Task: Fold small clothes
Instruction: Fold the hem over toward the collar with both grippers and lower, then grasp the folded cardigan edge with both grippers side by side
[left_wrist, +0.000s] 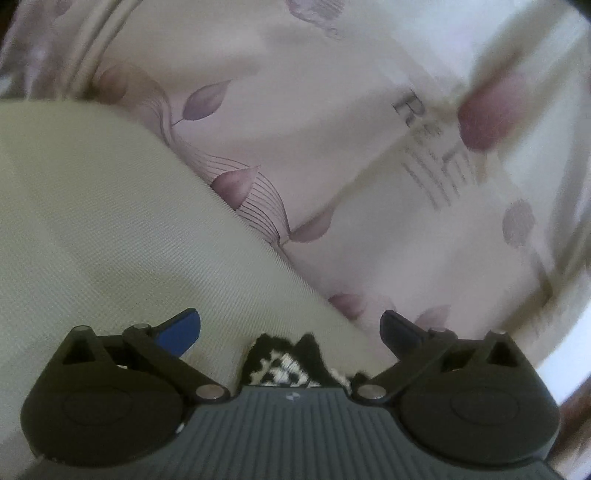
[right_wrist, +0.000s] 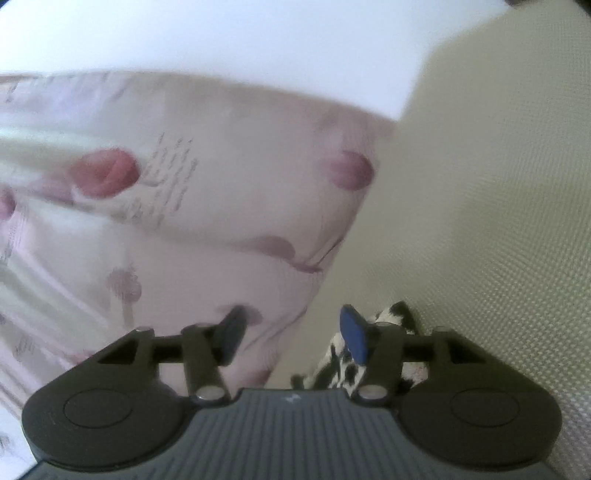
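Tongs first: my left tongs (left_wrist: 290, 328) are spread wide, the blue pads (left_wrist: 183, 332) well apart and gripping nothing. Just beneath them, at the near edge of the left wrist view, a black-and-white checked knit garment (left_wrist: 286, 360) pokes out from behind the tongs' body, lying on a pale cream woven cloth (left_wrist: 92, 221) that fills the near left. My right tongs (right_wrist: 291, 332) are also spread, though less widely, with nothing between the pads. In the right wrist view the same black-and-white garment (right_wrist: 343, 363) sits just behind the right-hand pad, on the cream cloth (right_wrist: 480, 221), which covers the right side. I cannot tell whether either pad touches it. Farther out lies a pale pink bedsheet printed with mauve leaves and grey lettering (left_wrist: 332, 147), beyond the cream cloth's edge; in the right wrist view it spreads left (right_wrist: 184, 221), blurred, with a white wall (right_wrist: 221, 37) at the far side.
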